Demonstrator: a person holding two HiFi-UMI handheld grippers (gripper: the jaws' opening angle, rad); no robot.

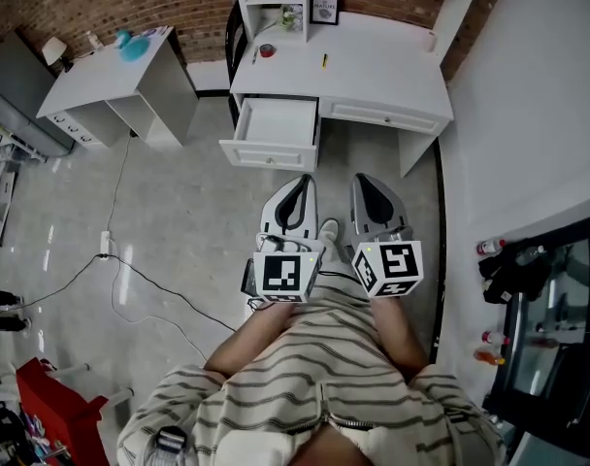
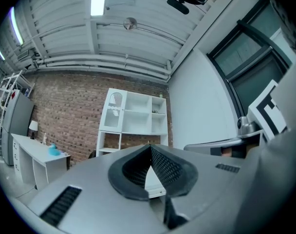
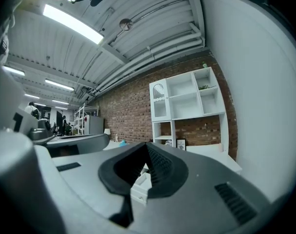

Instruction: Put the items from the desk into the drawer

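Note:
The white desk (image 1: 373,66) stands far ahead against the brick wall, its left drawer (image 1: 273,130) pulled open and showing empty. On the desktop lie a small red item (image 1: 267,50), a yellow pen (image 1: 324,61) and a pale roll (image 1: 431,40). My left gripper (image 1: 300,184) and right gripper (image 1: 367,184) are held side by side close to my body, well short of the desk. Both are shut with nothing between the pads. In the left gripper view the left gripper (image 2: 150,149) has its tips touching. The right gripper (image 3: 147,146) frames the drawer (image 3: 138,188) below its tips.
Shelves above the desk hold a picture frame (image 1: 324,8) and a small plant (image 1: 291,16). A second white desk (image 1: 106,81) with a teal object (image 1: 133,45) stands at the left. A cable (image 1: 130,280) runs over the floor. A white wall (image 1: 528,115) closes the right side.

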